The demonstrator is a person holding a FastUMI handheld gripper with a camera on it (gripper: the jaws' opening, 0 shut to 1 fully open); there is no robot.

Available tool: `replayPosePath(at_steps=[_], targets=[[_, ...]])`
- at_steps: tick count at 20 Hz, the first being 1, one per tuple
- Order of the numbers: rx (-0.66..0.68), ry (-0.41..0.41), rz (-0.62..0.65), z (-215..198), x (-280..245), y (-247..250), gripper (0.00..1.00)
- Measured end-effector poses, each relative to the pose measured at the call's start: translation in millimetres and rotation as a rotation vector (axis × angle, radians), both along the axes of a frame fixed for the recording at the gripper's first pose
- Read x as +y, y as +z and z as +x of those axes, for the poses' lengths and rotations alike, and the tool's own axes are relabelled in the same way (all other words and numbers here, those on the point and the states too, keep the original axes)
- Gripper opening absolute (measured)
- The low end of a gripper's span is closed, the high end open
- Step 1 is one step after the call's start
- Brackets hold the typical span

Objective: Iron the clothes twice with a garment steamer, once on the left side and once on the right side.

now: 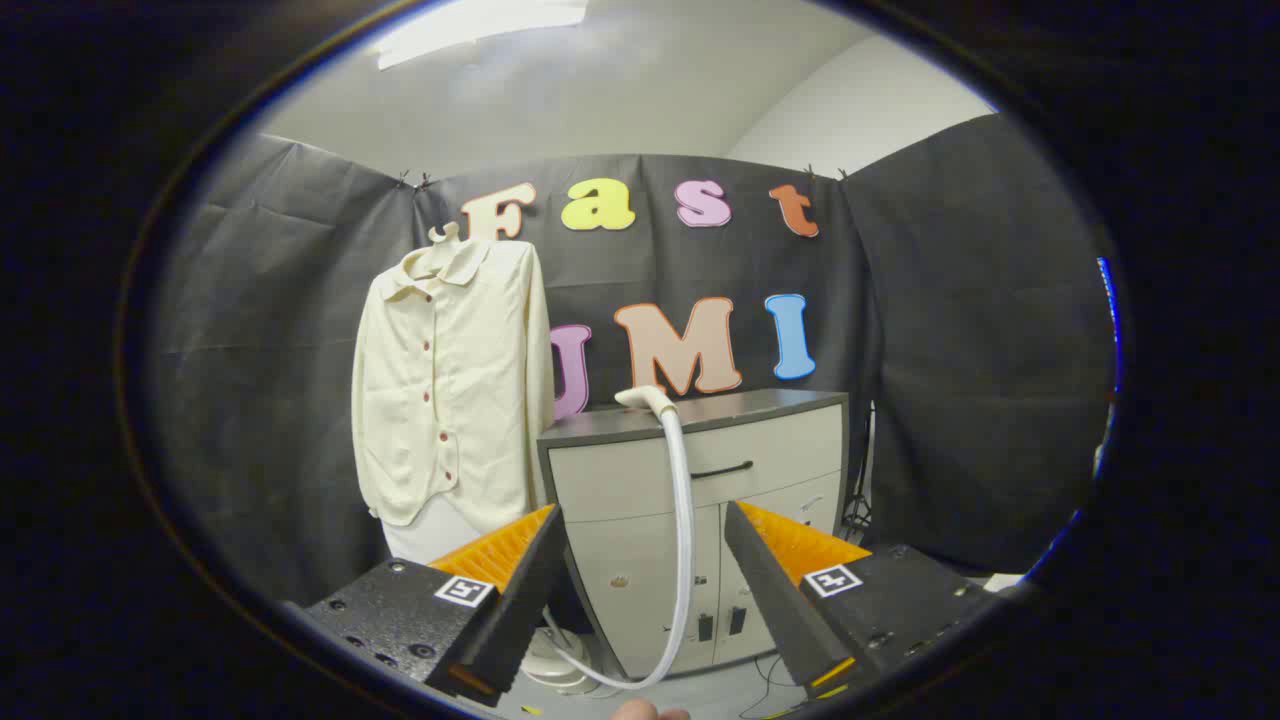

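Tongs (pixel 640 590) wide, empty. Steamer head (pixel 645 398) lies on cabinet (pixel 700 470) at 12 o'clock; shirt (pixel 450 390) at 11. Risk: hose (pixel 684 520) snags or head slips off during grab.

Tool (pixel 640 520): black blocks, square tags, screws

A grey-topped cabinet (pixel 700 470) with pale drawer fronts stands at the centre of the frame, against the black cloth wall. On its top, near the middle, rests the white steamer head (pixel 645 397), whose hose (pixel 684 520) drops down the cabinet front to the white steamer base (pixel 550 662) on the floor (pixel 700 695) at lower centre.

The gripper (pixel 640 525) has its fingers spread wide apart, nothing between them.
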State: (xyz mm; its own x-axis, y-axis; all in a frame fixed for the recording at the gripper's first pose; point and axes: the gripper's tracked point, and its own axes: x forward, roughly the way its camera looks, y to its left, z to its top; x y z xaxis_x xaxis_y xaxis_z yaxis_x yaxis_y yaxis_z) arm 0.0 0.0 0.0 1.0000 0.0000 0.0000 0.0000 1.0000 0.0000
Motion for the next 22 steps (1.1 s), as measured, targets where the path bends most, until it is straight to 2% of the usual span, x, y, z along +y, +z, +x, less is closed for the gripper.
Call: replayPosePath(at_steps=[11,22], targets=[[0.059,0.013,-0.008,9,12,-35,0.97],[0.074,-0.005,-0.040,50,10,-29,0.97]])
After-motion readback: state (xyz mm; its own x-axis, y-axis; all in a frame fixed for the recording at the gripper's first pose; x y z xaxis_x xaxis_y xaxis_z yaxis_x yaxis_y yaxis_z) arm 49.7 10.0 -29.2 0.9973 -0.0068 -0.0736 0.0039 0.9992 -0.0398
